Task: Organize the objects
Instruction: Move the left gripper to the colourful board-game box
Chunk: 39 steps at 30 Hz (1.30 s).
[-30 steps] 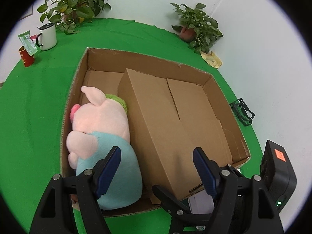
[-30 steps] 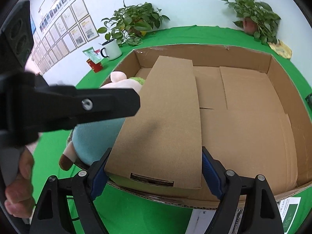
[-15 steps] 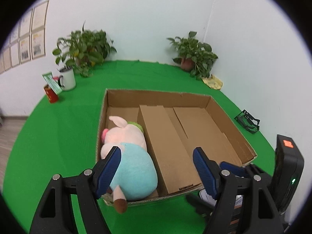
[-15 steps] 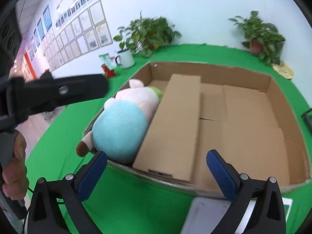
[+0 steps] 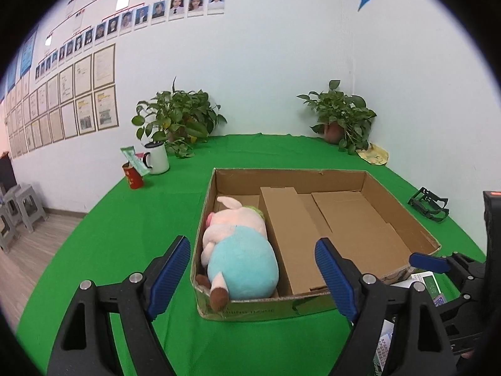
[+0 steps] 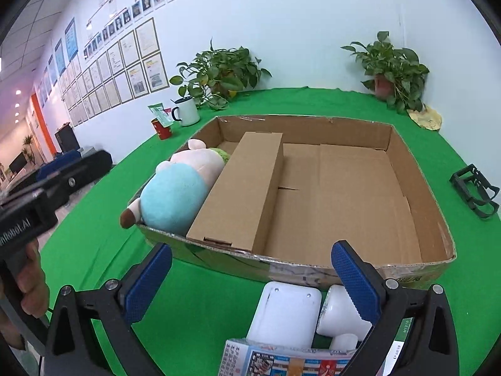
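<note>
A wide, shallow cardboard box (image 5: 313,175) (image 6: 419,219) lies on the green table. In its left part lies a plush pig (image 5: 238,250) (image 6: 178,188) in a light blue shirt, next to a long closed carton (image 5: 291,238) (image 6: 241,188). My left gripper (image 5: 252,277) hangs in front of the box, its jaws opening with nothing between them. My right gripper (image 6: 250,282) stands open and empty before the box's near wall, above a white device (image 6: 288,310), a white rounded object (image 6: 338,313) and a printed packet (image 6: 281,360).
At the back left stand a white mug (image 5: 158,158), a red cup (image 5: 133,177) and a leafy plant (image 5: 178,119). Another potted plant (image 5: 339,116) occupies the far corner. A black wire frame (image 5: 429,208) lies at the right. A hand (image 6: 28,294) holds the left gripper's handle.
Both grippers have drawn back and up from the box, and more of the room shows. The right gripper's jaws widened off the long carton. The pig and carton stay in the box.
</note>
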Motion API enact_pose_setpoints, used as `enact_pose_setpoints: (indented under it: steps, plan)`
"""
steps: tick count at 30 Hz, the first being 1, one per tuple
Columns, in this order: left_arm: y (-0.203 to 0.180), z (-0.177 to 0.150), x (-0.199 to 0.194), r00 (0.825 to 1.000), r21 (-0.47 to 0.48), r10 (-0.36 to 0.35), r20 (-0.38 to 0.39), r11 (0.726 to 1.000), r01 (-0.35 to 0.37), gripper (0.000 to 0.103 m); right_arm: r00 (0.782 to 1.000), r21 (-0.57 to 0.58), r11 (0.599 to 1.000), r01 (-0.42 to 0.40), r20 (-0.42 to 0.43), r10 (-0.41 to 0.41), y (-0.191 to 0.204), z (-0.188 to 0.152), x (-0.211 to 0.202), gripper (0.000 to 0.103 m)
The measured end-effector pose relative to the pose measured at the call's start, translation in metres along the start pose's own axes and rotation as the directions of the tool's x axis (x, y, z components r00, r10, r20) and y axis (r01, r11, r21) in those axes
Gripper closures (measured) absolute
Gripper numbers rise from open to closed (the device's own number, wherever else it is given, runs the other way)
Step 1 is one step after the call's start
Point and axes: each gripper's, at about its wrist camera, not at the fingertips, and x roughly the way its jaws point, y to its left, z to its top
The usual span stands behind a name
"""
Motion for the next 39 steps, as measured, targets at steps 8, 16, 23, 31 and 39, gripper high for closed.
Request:
enact_pose_setpoints:
  steps: [8, 16, 23, 31, 39]
  plan:
    - [0.014, -0.012, -0.006, 0.999, 0.000, 0.007, -0.033, 1.000, -0.007, 0.021, 0.993, 0.119, 0.988, -0.097, -0.061, 0.105, -0.003, 0.020, 0.038, 0.007]
    - [0.025, -0.021, -0.024, 0.999, 0.004, 0.033, 0.002, 0.999, -0.033, 0.020, 0.996, -0.062, 0.996, 0.068, 0.058, -0.065, 0.032, -0.004, -0.002, 0.000]
    - [0.005, -0.051, -0.025, 0.978, 0.012, -0.155, -0.139, 0.987, 0.158, 0.018, 0.975, -0.144, 0.989, 0.031, 0.223, 0.002, -0.004, -0.081, -0.106, 0.000]
    - [-0.056, -0.107, -0.015, 0.837, -0.078, -0.443, -0.321, 0.893, 0.443, 0.018, 0.995, -0.213, 0.976, -0.043, 0.084, 0.062, -0.039, -0.195, -0.157, 0.000]
    - [-0.096, -0.135, -0.010, 0.791, -0.072, -0.494, -0.362, 0.860, 0.505, 0.023, 0.998, -0.367, 0.929, -0.039, 0.033, 0.055, -0.013, -0.225, -0.130, 0.000]
